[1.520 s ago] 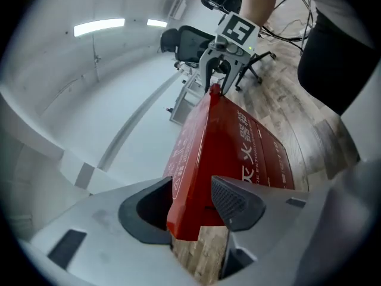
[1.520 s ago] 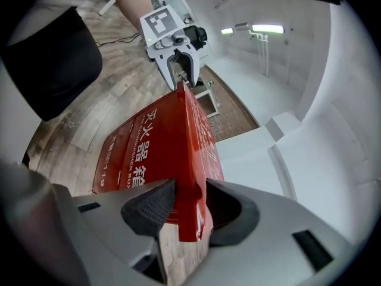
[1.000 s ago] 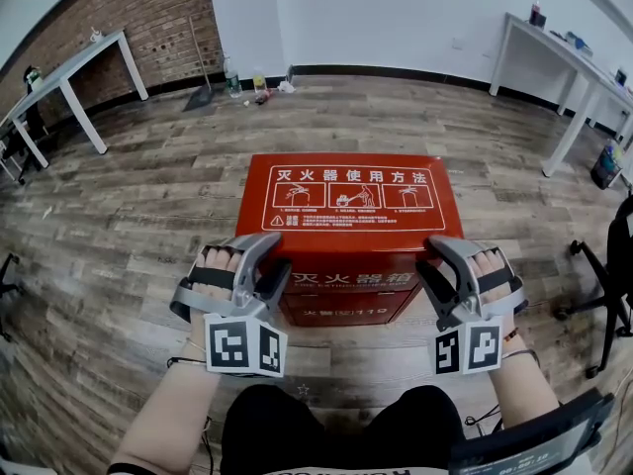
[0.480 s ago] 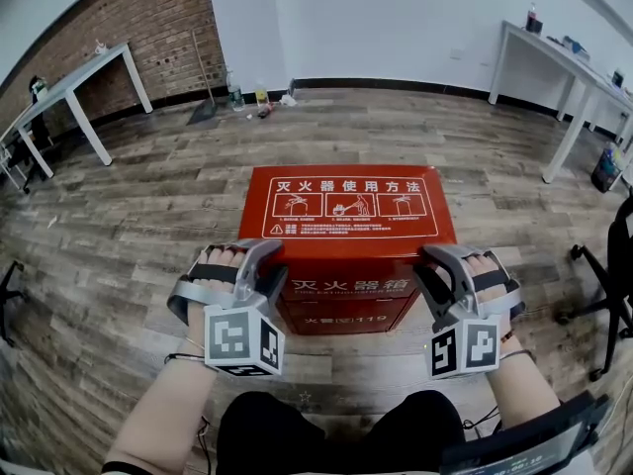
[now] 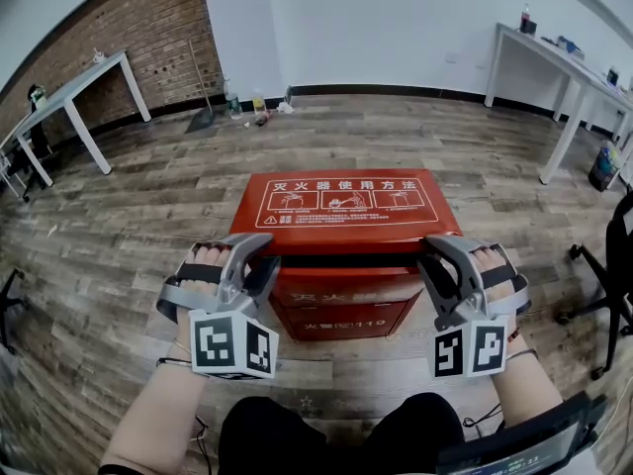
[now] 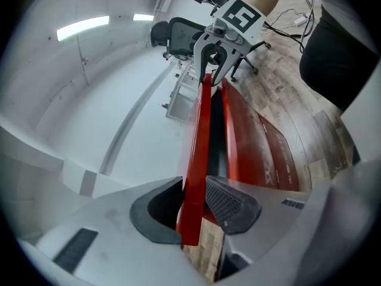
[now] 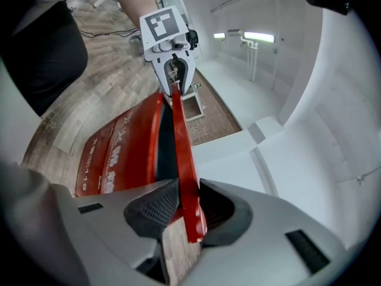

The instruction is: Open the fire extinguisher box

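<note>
since a second ago the lid (image 5: 346, 206) has been raised a little, and a dark gap is now shown under its front edge. both grippers' jaws have just been closing: the left gripper (image 5: 259, 270) is clamped on the lid's left front corner, the right gripper (image 5: 435, 271) on its right one. the red box (image 5: 341, 313) is set on the wood floor (image 5: 129, 226) before the person's knees. beyond, a white table (image 5: 69, 92) is seen by a brick wall (image 5: 148, 18).

This looks like a big, plain work room, like an office or a lab. The floor (image 5: 129, 216) is made of grey wood boards. The far left wall is brick (image 5: 148, 28) and the other walls are white (image 5: 376, 18). White tables stand at the left (image 5: 74, 92) and at the right (image 5: 554, 67). A black office chair (image 5: 608, 265) is at the right. Long lights (image 6: 83, 27) shine on the ceiling.
</note>
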